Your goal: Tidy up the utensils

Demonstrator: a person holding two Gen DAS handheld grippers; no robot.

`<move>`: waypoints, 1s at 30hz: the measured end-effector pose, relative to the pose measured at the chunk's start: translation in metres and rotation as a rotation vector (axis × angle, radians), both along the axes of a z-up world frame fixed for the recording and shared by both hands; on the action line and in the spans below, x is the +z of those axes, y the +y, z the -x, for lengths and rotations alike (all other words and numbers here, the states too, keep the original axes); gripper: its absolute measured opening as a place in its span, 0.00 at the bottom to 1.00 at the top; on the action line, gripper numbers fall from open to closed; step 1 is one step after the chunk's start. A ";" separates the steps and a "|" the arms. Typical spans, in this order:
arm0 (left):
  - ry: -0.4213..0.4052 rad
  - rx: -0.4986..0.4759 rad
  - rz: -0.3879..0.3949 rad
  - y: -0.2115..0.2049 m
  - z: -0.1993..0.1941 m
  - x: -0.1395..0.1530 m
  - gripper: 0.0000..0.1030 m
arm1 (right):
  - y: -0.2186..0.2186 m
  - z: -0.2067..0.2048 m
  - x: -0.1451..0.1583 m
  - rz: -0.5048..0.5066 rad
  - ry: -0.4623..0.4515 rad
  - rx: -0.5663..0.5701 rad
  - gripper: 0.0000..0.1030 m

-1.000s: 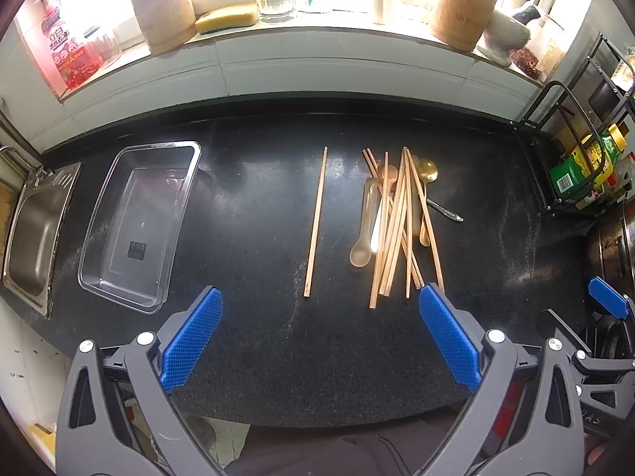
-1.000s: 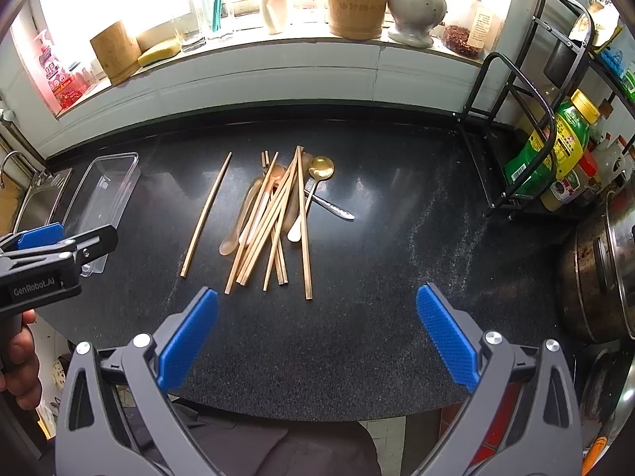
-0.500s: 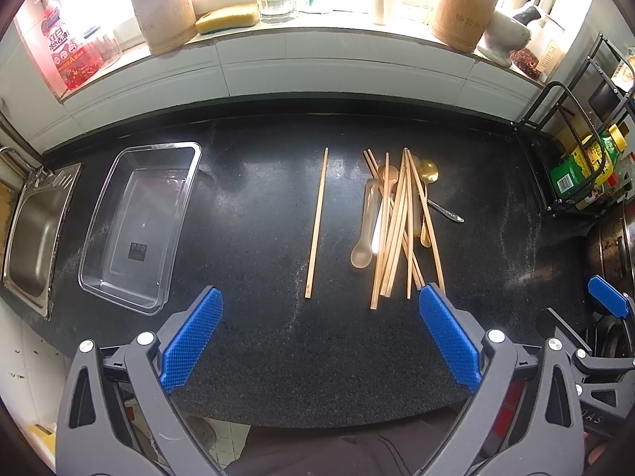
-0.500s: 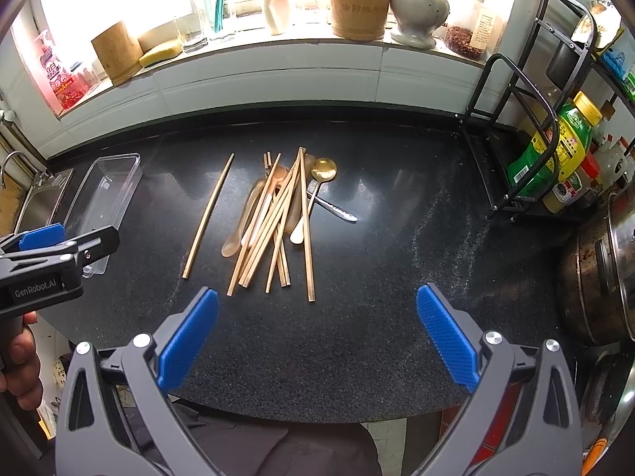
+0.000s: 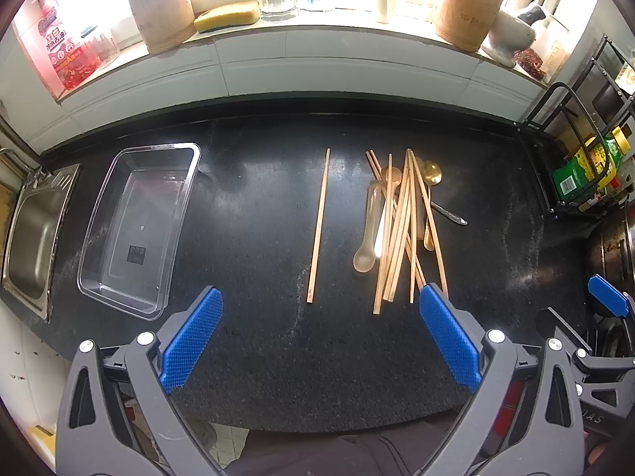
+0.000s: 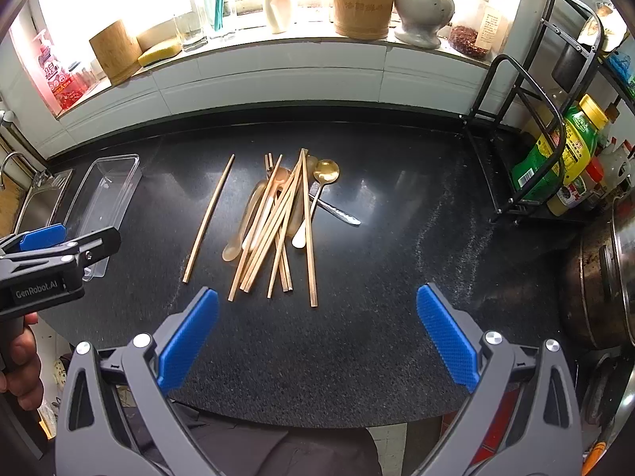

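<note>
The black counter holds everything. A clear plastic bin sits well to the left of the pile of chopsticks and spoons. One lone chopstick lies between bin and pile. The left gripper and right gripper both hang wide open, holding nothing, near the pile.

Both views look forward and down from above the near edge of the desk, facing the windowsill. The left wrist view sits further left — the clear bin is large and close there. The right wrist view takes in more of the rack. Both share the chopstick pile — and the bin.
</note>
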State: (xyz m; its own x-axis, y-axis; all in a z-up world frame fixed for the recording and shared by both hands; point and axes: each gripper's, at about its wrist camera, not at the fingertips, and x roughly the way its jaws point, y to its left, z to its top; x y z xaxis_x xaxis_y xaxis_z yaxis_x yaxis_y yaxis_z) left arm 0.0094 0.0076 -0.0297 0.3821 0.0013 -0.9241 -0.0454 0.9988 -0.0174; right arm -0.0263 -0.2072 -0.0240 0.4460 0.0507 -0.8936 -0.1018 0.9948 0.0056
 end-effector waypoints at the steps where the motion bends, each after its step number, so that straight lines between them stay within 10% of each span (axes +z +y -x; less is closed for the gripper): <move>1: 0.001 0.000 0.000 0.000 -0.001 -0.001 0.94 | 0.001 -0.001 0.000 0.000 0.001 0.000 0.94; 30: -0.041 -0.049 0.096 0.022 -0.046 -0.047 0.94 | -0.009 -0.045 -0.024 0.018 -0.026 0.001 0.94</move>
State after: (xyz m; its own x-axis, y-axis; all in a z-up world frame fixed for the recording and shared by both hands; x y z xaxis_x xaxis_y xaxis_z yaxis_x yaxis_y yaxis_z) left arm 0.0551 0.0299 -0.0765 0.4167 -0.1058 -0.9029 0.0057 0.9935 -0.1138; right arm 0.0185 -0.2161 -0.0481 0.4692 0.0352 -0.8824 -0.1032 0.9945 -0.0152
